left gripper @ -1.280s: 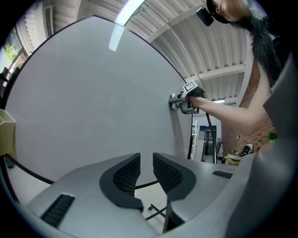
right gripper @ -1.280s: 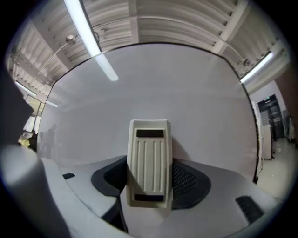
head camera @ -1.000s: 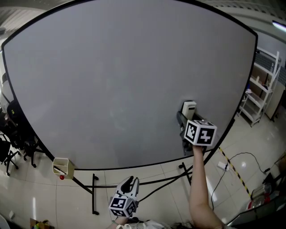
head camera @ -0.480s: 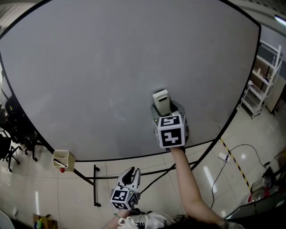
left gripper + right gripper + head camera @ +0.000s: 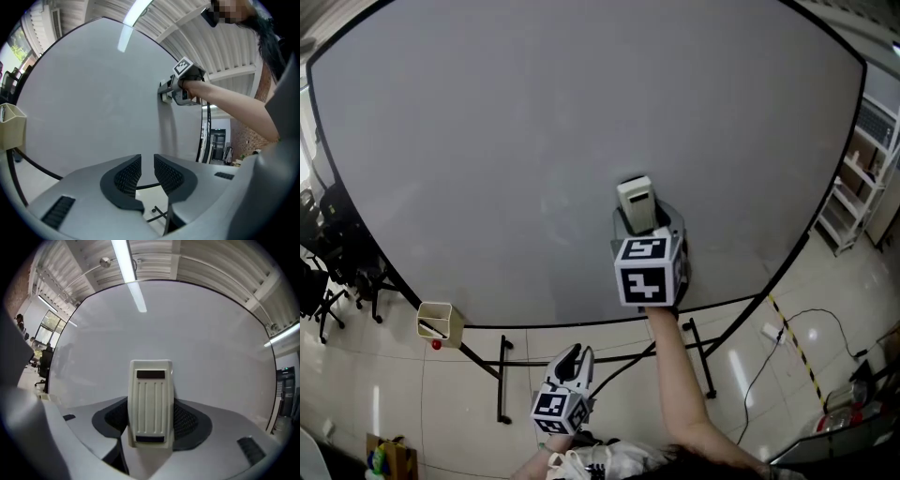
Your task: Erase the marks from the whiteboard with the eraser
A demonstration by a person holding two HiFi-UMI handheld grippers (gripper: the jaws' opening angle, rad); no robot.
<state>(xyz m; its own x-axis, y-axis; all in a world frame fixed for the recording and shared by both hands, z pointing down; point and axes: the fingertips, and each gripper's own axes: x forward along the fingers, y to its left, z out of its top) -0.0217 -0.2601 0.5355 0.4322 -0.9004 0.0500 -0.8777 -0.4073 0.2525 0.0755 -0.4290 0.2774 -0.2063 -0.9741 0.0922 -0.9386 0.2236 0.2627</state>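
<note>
The eraser (image 5: 150, 401) was a cream plastic block with rounded corners. Three long ribs ran down its back, and a dark slot sat at each end. It stood upright in the right claw (image 5: 150, 423), whose jaws were clamped on its two long sides, with its upper half sticking out past them. In the head view the eraser (image 5: 636, 202) lay low on the whiteboard (image 5: 534, 131), a little right of the middle. From the left gripper view its face (image 5: 164, 95) seemed to press flat on the board. The board was pale grey inside a thin black frame. A faint smear (image 5: 546, 217) showed to the left of the eraser, too weak to read.

The right claw (image 5: 645, 228) was held up on a bare forearm (image 5: 675, 375), and its marker cube (image 5: 648, 272) faced the camera. The left claw (image 5: 570, 361) hung low, below the board's bottom edge and over the tiled floor (image 5: 422, 412). Its ribbed jaws (image 5: 147, 171) were a narrow gap apart with nothing between them.

A small beige box (image 5: 438, 322) hung at the board's lower left edge, with a red thing (image 5: 437, 344) just under it. The black legs of the stand (image 5: 502, 375) crossed beneath the board. Dark chairs (image 5: 328, 272) stood to the left, a white shelf (image 5: 862, 178) to the right, and a cable (image 5: 806, 323) lay on the floor near the shelf.
</note>
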